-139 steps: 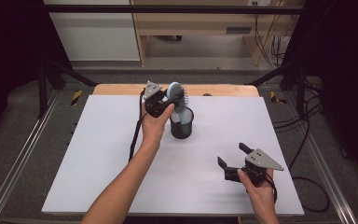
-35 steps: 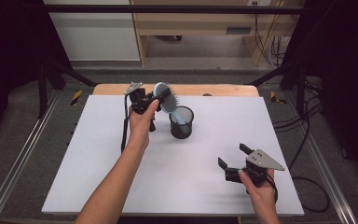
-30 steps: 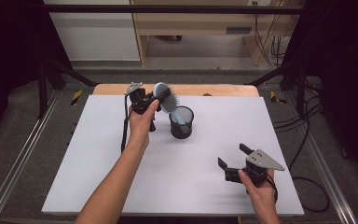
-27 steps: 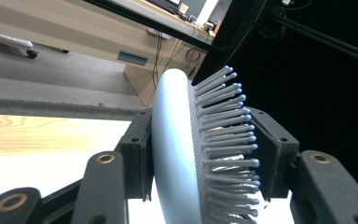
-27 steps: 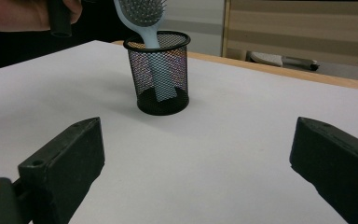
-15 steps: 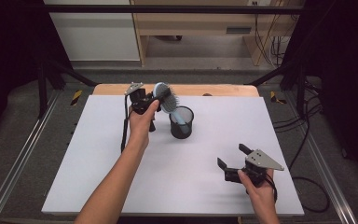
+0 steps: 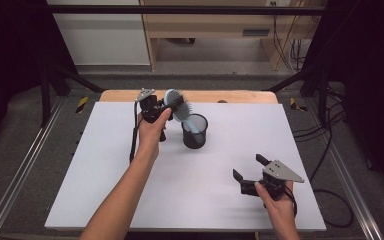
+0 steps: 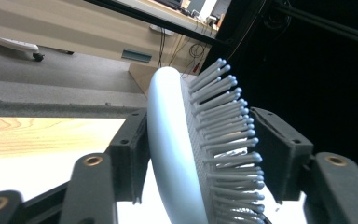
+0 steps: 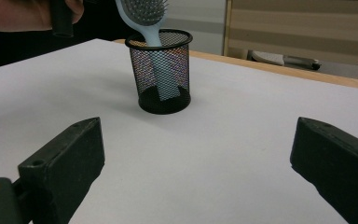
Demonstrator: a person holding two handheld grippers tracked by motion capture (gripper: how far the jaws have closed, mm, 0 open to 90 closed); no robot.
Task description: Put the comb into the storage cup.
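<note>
A pale blue plastic hairbrush [image 7: 176,104] with grey ball-tipped bristles stands tilted, its flat handle down inside a round black wire-mesh cup [image 7: 194,131] near the far middle of the matte white table [image 7: 105,190]. The left gripper [image 8: 200,140] sits around the brush's oval head: its blocky black jaws have just been opening, the smooth curved back lies against one pad, and a narrow gap shows between the bristle tips and the other. The right gripper [image 7: 250,172], well apart near the front edge, has its jaws spread wide with nothing between them.
</note>
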